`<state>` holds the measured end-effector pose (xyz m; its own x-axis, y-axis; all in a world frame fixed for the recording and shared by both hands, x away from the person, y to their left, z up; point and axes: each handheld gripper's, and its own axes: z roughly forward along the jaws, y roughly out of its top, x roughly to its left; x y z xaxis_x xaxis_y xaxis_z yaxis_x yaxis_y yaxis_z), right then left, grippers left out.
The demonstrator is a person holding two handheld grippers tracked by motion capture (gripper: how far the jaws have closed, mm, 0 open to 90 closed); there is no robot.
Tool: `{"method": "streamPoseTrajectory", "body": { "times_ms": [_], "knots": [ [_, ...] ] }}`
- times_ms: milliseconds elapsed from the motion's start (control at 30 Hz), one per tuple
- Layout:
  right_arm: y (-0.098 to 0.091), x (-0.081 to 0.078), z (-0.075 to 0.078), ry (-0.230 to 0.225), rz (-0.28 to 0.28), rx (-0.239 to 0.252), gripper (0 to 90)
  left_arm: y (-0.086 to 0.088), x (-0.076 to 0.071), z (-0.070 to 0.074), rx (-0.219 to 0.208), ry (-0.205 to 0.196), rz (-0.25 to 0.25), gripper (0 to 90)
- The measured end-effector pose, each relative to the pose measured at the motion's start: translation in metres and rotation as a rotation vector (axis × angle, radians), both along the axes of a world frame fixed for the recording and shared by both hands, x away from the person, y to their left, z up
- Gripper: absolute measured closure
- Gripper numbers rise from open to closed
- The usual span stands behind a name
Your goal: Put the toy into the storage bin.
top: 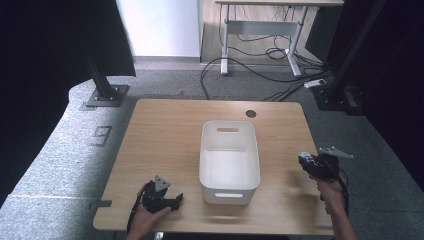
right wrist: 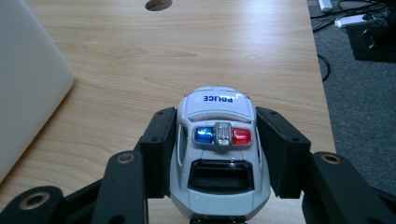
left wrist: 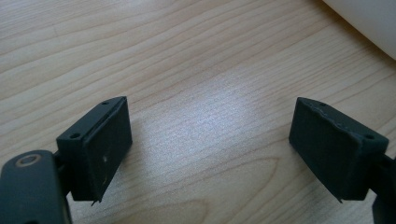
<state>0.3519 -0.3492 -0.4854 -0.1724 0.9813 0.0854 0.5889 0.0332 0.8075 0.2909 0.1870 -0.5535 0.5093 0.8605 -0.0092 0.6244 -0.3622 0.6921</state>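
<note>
right gripper view looks along the right tongs (right wrist: 216, 154), whose two black jaws press against the flanks of a white toy police car (right wrist: 217, 154), pinching it between them. the car's roof faces the camera, with a blue and a red light side by side on a small bar and the word police printed on the white panel beyond them; its dark window sits nearest the lens. beyond the tongs' tips lies the pale wooden tabletop (right wrist: 187, 56), and far ahead of them a round cable hole (right wrist: 158, 4) is cut into it. off to the left of these tongs a rounded white wall of the bin (right wrist: 23, 84) comes in, well apart from the car. high view puts the right tongs (top: 306, 161) above the tabletop's right edge, with the white bin (top: 229, 162) between them and the left tongs (top: 176, 201), which rest low near the tabletop's near edge, just beside the bin's near left corner. the car shows there as a small pale shape at the tips, too small to make out. left gripper view shows the left tongs (left wrist: 210, 144) spread wide, bare wood between the jaws, with a corner of the white bin (left wrist: 369, 23) ahead and to the right of them.
</note>
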Motion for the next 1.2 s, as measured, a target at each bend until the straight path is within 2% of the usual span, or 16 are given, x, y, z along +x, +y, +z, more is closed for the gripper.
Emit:
{"method": "streamPoseTrajectory", "body": {
  "times_ms": [133,733,1200],
  "knots": [
    [0.003,-0.002,0.001,0.001,0.013,0.001,50.2,0.0,0.0,0.0,0.0,0.0,0.001,13.1],
    [0.018,-0.011,0.023,-0.066,0.059,-0.006,50.2,0.0,0.0,0.0,0.0,0.0,-0.001,13.0],
    [0.027,-0.014,0.034,-0.097,0.085,-0.002,50.1,0.0,0.0,0.0,0.001,0.0,-0.004,13.0]
  ]
}}
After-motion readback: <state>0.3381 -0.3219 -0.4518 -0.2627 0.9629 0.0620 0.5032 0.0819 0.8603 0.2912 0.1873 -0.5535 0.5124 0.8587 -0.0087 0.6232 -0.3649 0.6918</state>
